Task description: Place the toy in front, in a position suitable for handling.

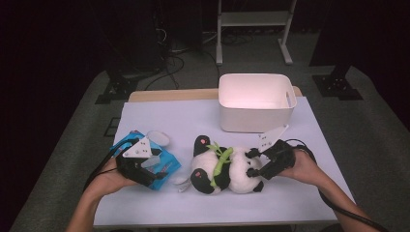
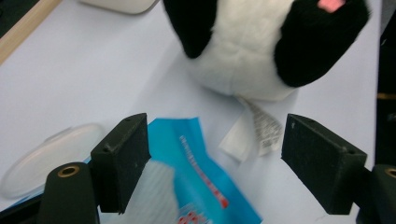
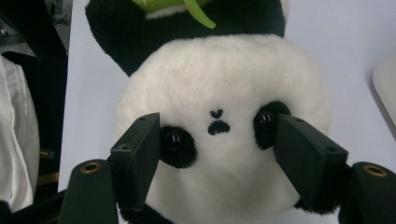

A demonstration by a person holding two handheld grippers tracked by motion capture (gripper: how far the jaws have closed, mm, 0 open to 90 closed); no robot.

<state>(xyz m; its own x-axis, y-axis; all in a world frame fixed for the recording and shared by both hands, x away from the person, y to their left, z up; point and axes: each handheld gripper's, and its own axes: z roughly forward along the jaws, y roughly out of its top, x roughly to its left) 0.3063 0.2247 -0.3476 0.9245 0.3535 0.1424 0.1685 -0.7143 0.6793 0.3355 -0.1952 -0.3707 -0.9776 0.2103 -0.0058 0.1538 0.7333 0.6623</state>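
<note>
Panda [image 1: 223,166] lies at lower centre of desk [image 1: 159,203]. R gripper [image 1: 251,163] clamps its head at the eyes, jaws wide, probably to steady it for lifting. L gripper [image 1: 155,170], open w/ nothing held, hovers over blue pack [image 2: 198,172], lower left. Bin [image 1: 255,102] upper centre.

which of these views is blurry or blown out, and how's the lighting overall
High view: the white bin glows overexposed and pinkish inside, while the room around the table drops into near black. Left gripper view: the blue packet and the panda's tag are soft, its fingers sharper. Right gripper view: evenly lit, the panda face fairly crisp.
</note>
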